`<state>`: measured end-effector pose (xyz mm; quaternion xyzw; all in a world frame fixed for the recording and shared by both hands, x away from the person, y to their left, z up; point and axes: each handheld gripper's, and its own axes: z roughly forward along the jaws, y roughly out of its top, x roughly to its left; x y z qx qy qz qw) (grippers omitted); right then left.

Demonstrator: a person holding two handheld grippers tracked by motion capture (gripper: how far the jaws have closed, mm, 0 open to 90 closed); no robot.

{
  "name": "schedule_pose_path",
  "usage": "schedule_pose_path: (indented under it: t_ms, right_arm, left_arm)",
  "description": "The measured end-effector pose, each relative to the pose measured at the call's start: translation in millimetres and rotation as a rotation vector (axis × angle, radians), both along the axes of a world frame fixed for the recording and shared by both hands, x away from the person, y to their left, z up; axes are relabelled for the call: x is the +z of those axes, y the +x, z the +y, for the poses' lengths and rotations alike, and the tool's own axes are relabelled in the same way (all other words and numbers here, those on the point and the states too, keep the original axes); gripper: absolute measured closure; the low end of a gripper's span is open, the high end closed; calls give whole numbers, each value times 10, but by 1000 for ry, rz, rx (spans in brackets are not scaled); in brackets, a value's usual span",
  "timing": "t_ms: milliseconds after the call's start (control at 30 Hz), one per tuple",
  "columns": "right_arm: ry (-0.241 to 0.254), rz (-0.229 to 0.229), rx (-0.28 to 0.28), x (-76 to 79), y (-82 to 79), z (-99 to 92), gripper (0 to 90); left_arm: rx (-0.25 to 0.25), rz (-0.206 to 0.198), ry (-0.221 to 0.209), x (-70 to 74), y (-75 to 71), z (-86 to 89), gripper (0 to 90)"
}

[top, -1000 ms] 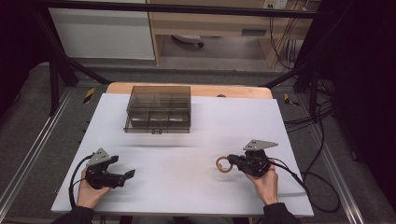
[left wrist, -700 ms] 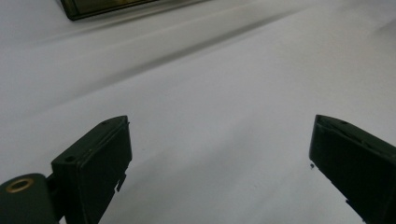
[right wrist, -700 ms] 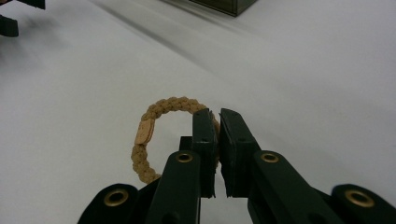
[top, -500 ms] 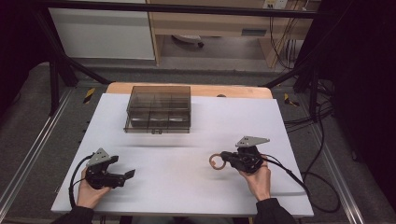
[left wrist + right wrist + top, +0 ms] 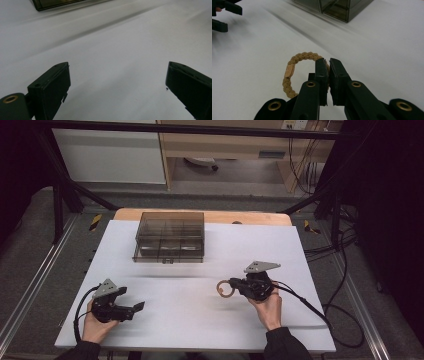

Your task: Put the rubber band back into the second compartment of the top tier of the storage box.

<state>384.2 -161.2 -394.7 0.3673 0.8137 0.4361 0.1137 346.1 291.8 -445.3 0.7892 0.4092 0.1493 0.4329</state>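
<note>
A tan braided ring [image 5: 294, 66] hangs from my right gripper [image 5: 327, 63], whose jaws are shut on its right side. From above, the ring [image 5: 225, 290] is held a little over the white table, left of the right gripper [image 5: 239, 286]. My left gripper [image 5: 136, 308] rests at the front left of the table in a hand, open with nothing between its jaws [image 5: 117, 77]. A smoky clear compartment box [image 5: 169, 237] stands at the back of the table, its lid down.
The white tabletop [image 5: 190, 320] lies between the two grippers. A cable [image 5: 305, 302] trails from the right gripper off the table's right edge. In the right gripper view, the box [image 5: 337, 7] is ahead and the left gripper [image 5: 223, 13] shows far left.
My right gripper has carried the ring to the left and slightly toward the box. The left gripper has stayed where it was.
</note>
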Motion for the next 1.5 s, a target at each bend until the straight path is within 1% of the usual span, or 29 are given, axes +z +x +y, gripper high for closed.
schedule_pose_path:
  t_ms: [100,267,333,533,667,767,1000,1167,1233,1333,1400,1500]
  right_arm:
    - [3,-10,5,22,24,50,855]
    - [13,-12,3,61,59,140,855]
    - [10,-20,3,76,83,187,855]
    - [18,-28,8,114,116,263,855]
    - [14,-32,12,137,132,323,855]
    - [26,-35,11,160,152,369,855]
    - [26,-52,21,216,202,508,856]
    - [40,-56,23,244,236,593,856]
    - [33,-58,22,254,250,624,856]
    - [34,-62,24,269,270,677,857]
    - [44,-60,23,276,286,710,857]
    - [40,-69,24,301,318,783,858]
  left_arm:
    - [0,-1,0,1,-1,1,50]
    - [-1,-1,1,1,0,-1,51]
    - [0,-1,1,1,-1,0,51]
    - [-1,-1,1,1,-1,0,50]
    - [-1,-1,1,1,-1,-1,51]
    - [-1,-1,1,1,-1,-1,50]
    - [-1,-1,0,2,-2,1,51]
    - [-2,-2,1,3,-2,-1,50]
    - [-2,-1,1,2,-2,-1,51]
    - [-2,-1,1,2,-1,-1,50]
    - [-2,-1,0,2,-2,0,50]
    - [-3,-2,0,3,-3,0,50]
